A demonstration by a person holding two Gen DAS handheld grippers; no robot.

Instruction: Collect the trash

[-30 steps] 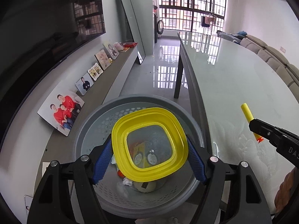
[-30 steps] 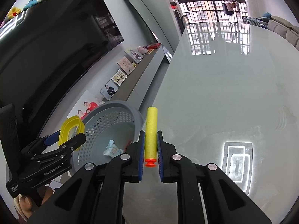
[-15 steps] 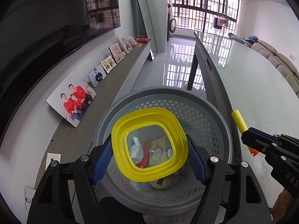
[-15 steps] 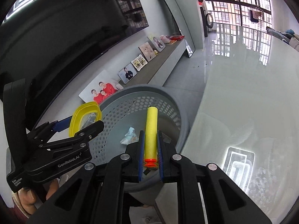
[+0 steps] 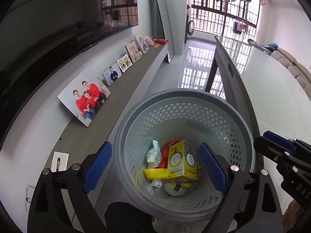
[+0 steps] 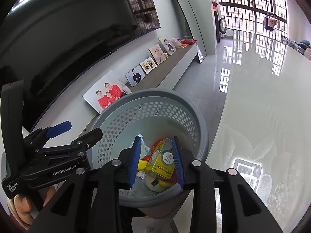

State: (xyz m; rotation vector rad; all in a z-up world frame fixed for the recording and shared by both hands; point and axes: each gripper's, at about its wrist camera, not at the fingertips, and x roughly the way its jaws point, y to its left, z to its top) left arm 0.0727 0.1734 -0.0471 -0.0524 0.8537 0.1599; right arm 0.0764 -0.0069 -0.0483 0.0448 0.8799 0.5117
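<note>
Fingers of left gripper (image 5: 155, 167) spread wide, just opened, nothing between; right gripper (image 6: 157, 162) fingers parted, just opened, empty. Both hang over grey perforated bin (image 5: 194, 99) beside worktop (image 6: 268, 97). Yellow lid (image 5: 154, 173), yellow box (image 5: 181, 164), crumpled wrappers lie at bin bottom.

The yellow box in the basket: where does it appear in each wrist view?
Left wrist view: the yellow box lies low and centre, on the trash inside the grey basket.
Right wrist view: it shows low and centre, behind the right gripper.
Shared landmark: the family photo in red.
</note>
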